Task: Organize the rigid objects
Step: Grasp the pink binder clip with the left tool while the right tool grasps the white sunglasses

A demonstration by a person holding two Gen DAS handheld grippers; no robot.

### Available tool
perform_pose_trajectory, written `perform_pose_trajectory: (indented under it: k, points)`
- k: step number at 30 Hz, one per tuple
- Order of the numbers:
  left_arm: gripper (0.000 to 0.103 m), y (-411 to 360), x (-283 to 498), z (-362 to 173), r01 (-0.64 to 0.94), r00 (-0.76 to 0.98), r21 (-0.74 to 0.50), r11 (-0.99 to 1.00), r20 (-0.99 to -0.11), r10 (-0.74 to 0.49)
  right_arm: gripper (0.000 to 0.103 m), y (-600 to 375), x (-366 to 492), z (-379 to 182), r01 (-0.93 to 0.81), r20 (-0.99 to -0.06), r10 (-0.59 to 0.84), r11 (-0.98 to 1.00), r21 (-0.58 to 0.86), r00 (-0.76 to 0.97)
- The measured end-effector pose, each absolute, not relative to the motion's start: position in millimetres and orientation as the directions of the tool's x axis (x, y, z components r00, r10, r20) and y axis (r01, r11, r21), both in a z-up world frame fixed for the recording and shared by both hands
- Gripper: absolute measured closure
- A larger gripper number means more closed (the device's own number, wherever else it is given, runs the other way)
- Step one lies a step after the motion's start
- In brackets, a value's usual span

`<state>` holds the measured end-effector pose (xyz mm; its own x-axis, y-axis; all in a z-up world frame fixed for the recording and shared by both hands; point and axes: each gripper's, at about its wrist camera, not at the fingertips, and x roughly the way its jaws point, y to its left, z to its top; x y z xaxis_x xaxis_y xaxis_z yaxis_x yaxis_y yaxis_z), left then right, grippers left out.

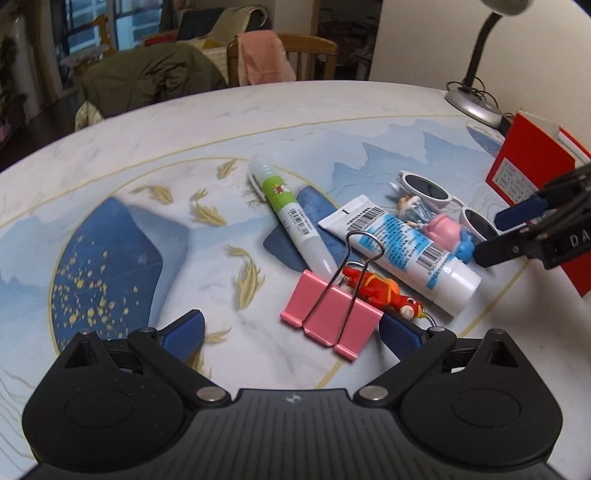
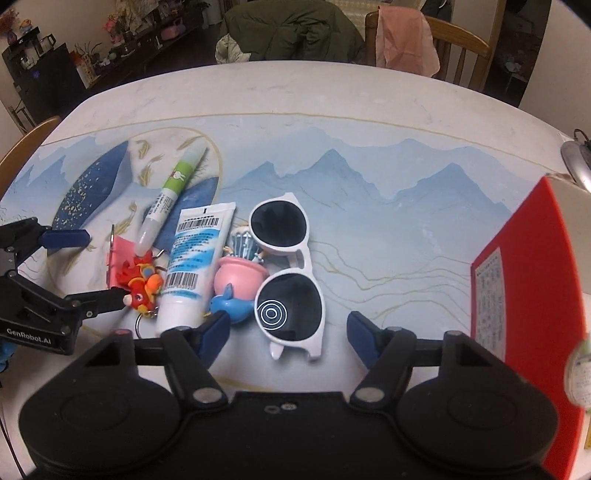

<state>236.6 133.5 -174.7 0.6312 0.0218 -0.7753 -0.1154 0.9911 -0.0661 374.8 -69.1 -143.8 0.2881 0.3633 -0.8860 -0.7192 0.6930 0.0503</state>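
Note:
A pile of small objects lies on the table. A pink binder clip (image 1: 330, 314) lies between the pads of my open left gripper (image 1: 291, 334), beside a red fish keychain (image 1: 380, 291). A green-and-white glue pen (image 1: 290, 214), a white tube (image 1: 402, 251) and a pink-and-blue toy figure (image 1: 443, 229) lie behind. White sunglasses (image 2: 288, 273) lie just ahead of my open right gripper (image 2: 288, 332), between its blue pads. The clip (image 2: 118, 258), keychain (image 2: 142, 284), tube (image 2: 195, 258), pen (image 2: 170, 195) and toy (image 2: 240, 280) lie to their left in the right wrist view.
A red box (image 2: 528, 295) stands at the right of the table, also in the left wrist view (image 1: 532, 173). A desk lamp base (image 1: 472, 105) sits behind it. Chairs with a green jacket (image 2: 291, 29) and a pink cloth (image 2: 406, 37) stand beyond the far edge.

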Motion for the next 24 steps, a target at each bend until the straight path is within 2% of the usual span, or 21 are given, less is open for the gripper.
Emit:
perform_pose_trajectory:
  k: [3, 7, 9, 12, 16, 24]
  points:
    - [0.016, 131.6, 238.0, -174.1, -0.092, 0.648, -0.052, 0.994, -0.762, 0.020, 0.041, -66.1, 378.3, -146.0, -0.723, -0.886, 0.372, 0.688, 0.061, 0.278]
    - [0.024, 129.5, 240.1, -173.4, -0.073, 0.658, -0.043, 0.996, -0.753, 0.016, 0.046, -63.5, 380.1, -150.1, -0.727, -0.889, 0.376, 0.682, 0.074, 0.262]
    - [0.037, 129.2, 239.8, -172.0, -0.066, 0.664, -0.049, 0.997, -0.748, 0.007, 0.049, -61.8, 380.0, -152.1, -0.728, -0.889, 0.378, 0.681, 0.078, 0.258]
    - [0.049, 128.8, 240.0, -170.2, -0.064, 0.665, -0.059, 0.996, -0.747, -0.002, 0.052, -61.2, 380.6, -153.8, -0.724, -0.887, 0.385, 0.684, 0.089, 0.254]
    - [0.049, 128.0, 240.5, -170.6, -0.076, 0.661, -0.056, 0.996, -0.751, 0.008, 0.062, -60.4, 378.4, -154.6, -0.717, -0.882, 0.392, 0.690, 0.095, 0.261]
    - [0.050, 127.9, 236.4, -167.3, -0.115, 0.640, -0.072, 0.991, -0.768, 0.018, 0.062, -67.4, 370.9, -145.7, -0.698, -0.862, 0.411, 0.709, 0.097, 0.298]
